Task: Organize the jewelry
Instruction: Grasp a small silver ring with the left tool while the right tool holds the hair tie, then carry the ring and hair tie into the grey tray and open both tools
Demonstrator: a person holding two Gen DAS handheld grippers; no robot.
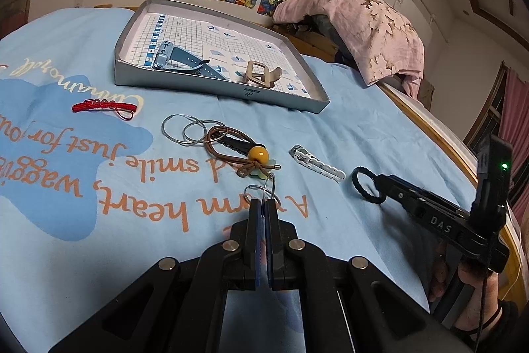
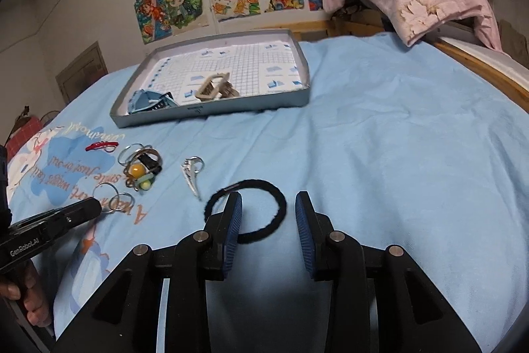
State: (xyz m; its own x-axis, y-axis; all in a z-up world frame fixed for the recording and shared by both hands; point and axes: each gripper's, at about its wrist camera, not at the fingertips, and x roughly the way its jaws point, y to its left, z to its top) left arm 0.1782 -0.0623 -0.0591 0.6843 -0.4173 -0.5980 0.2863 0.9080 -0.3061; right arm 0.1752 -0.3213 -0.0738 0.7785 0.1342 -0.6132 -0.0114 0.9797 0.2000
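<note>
2 views. From the left wrist, the left gripper [image 1: 264, 207] pinches a pair of silver rings [image 1: 263, 189] at 6 o'clock on the blue bedsheet [image 1: 380, 128]; the gray tray [image 1: 185, 85] at 12 holds a blue watch [image 1: 185, 60] and a beige clip [image 1: 259, 75]. From the right wrist, the right gripper [image 2: 268, 204] has its fingers spread, 1 blue pad [image 2: 233, 220] resting inside the black hair tie [image 2: 264, 220], the white clip [image 2: 191, 171] at 10.

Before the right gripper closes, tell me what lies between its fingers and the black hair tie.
Nothing visible. The right gripper is open, and its left finger already overlaps the black hair tie lying on the blue sheet. The white hair clip lies apart, to the left.
</note>
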